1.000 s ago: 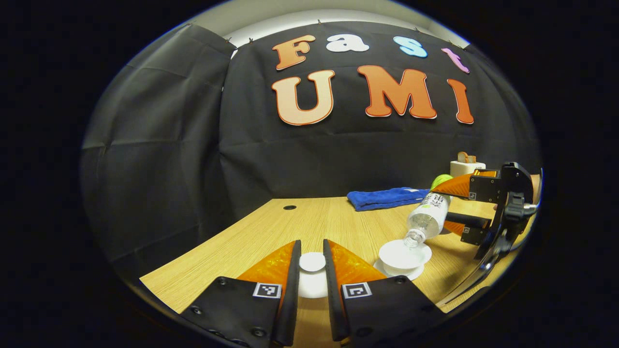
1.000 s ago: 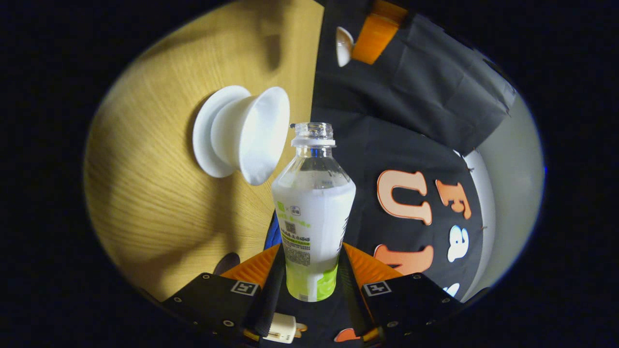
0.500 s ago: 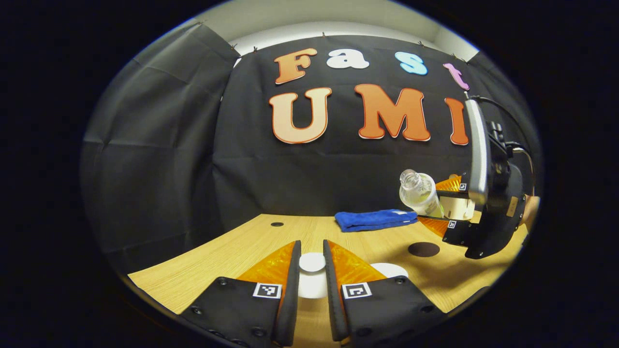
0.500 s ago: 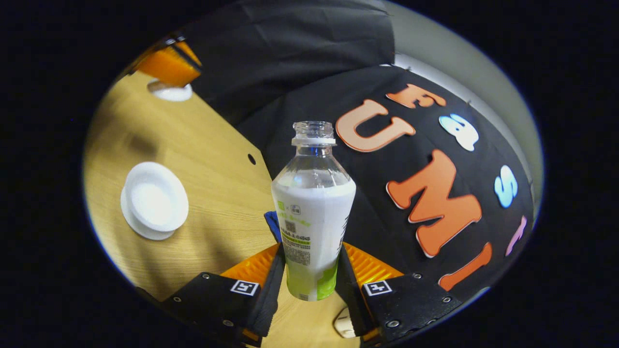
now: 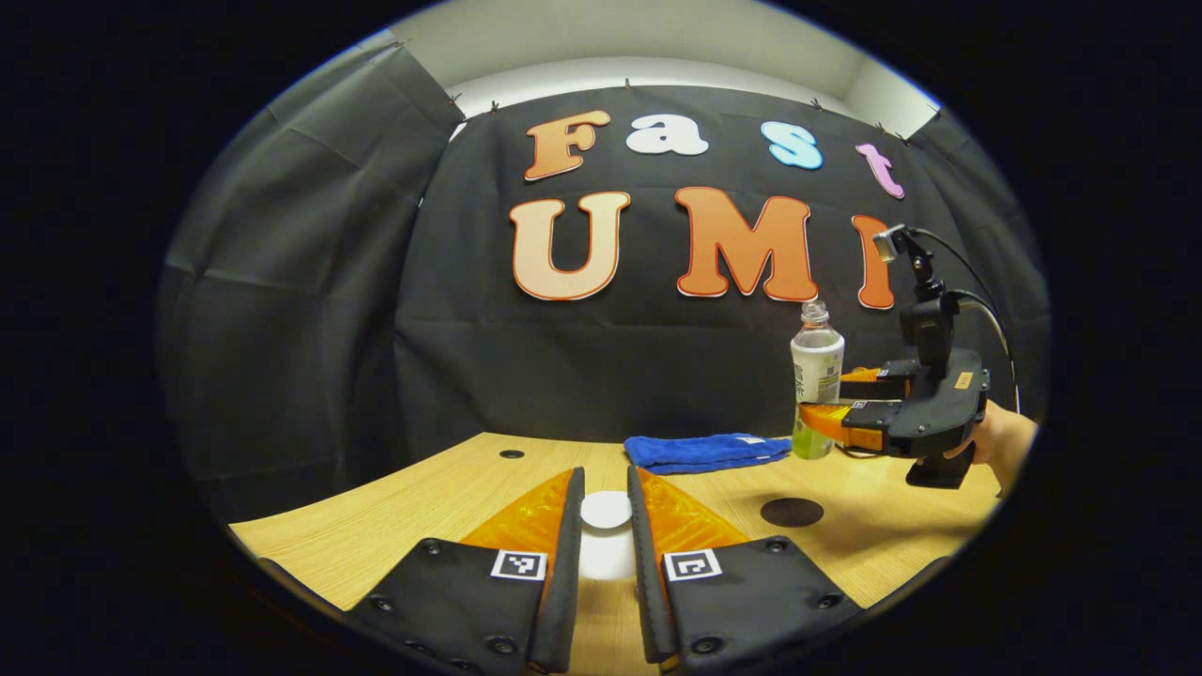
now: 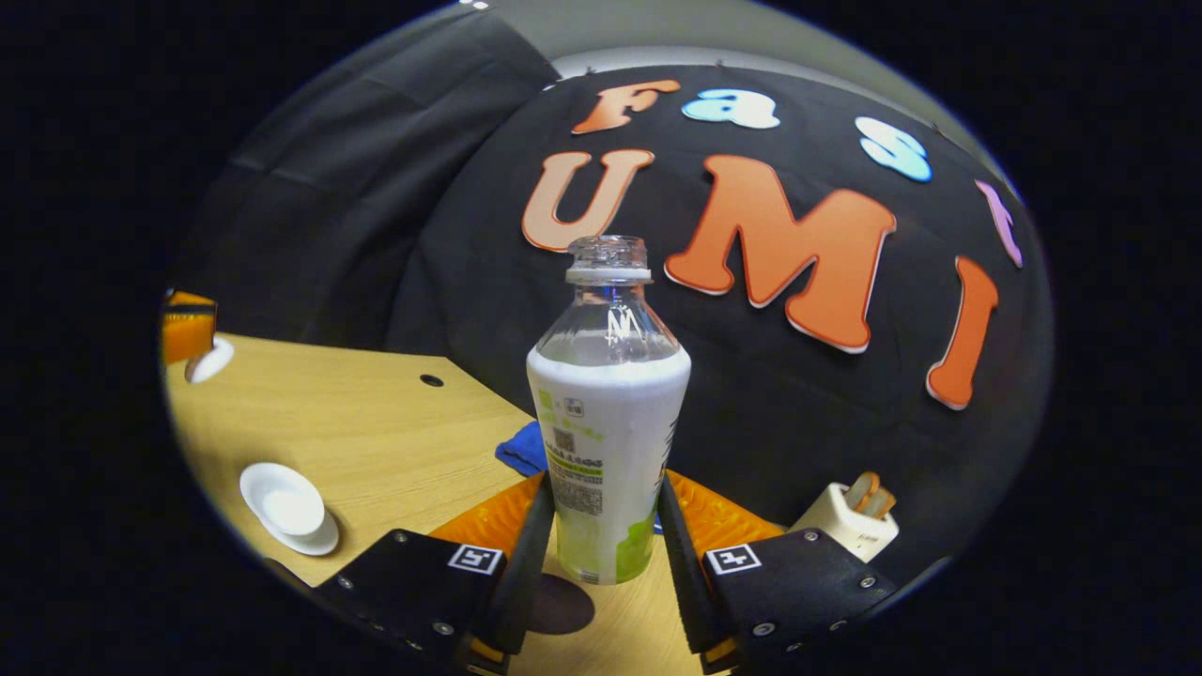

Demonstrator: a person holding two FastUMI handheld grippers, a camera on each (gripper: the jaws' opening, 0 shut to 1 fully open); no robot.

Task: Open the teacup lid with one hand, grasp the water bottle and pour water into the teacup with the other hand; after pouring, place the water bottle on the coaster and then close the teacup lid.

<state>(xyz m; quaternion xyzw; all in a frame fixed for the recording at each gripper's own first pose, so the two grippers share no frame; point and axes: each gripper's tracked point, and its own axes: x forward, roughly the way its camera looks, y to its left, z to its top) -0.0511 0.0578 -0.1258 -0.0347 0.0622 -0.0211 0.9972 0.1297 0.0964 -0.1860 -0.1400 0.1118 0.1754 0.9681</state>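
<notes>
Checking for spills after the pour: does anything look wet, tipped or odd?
Nothing stands out. The bottle is upright in the right gripper, the cup sits upright on its saucer, and the table looks dry.

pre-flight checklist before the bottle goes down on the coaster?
1. Bottle grip: right hand-held gripper shut on the water bottle: ok.
2. Bottle upright, not tilted: ok.
3. Coaster bare, nothing on it: ok.
4. Bottle directly over coaster: cannot tell; a dark disc shows just below the bottle base in the right gripper view.
5. Lid held in the left hand-held gripper: ok.
6. Teacup uncovered on its saucer, away from the coaster: ok.
</notes>
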